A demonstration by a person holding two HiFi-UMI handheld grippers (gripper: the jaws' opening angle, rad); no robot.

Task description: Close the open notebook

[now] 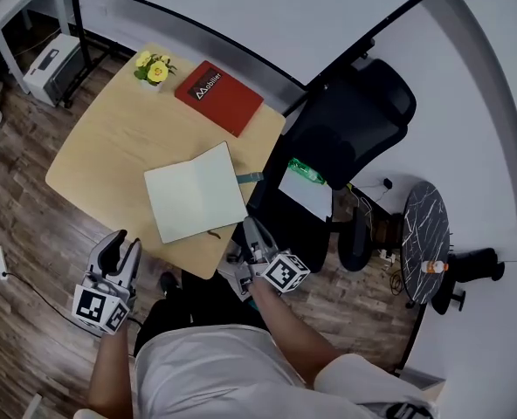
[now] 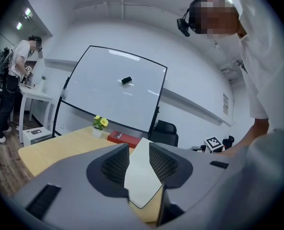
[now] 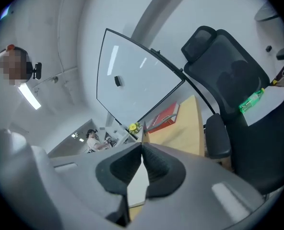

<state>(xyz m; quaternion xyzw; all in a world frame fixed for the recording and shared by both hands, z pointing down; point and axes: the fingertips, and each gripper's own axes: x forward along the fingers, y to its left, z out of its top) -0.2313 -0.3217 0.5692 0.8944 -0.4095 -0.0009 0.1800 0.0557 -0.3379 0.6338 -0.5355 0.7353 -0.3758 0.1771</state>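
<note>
The notebook (image 1: 193, 195) lies flat on the wooden table (image 1: 110, 138) with a pale blank leaf facing up and a thin teal strip (image 1: 251, 178) at its right edge. My right gripper (image 1: 250, 230) hovers off the table's near edge, just beyond the notebook's near right corner. Its jaws are shut (image 3: 142, 145) with nothing seen between them, and the notebook (image 3: 138, 183) shows past them. My left gripper (image 1: 123, 244) hangs lower left, off the table. It is open (image 2: 139, 150) and empty, with the notebook (image 2: 142, 176) visible through the gap.
A red book (image 1: 219, 97) and a small pot of yellow flowers (image 1: 154, 68) sit at the table's far side. A black office chair (image 1: 346, 138) holding paper and a green bottle (image 1: 306, 173) stands right of the table. A whiteboard frame (image 1: 189, 24) runs behind.
</note>
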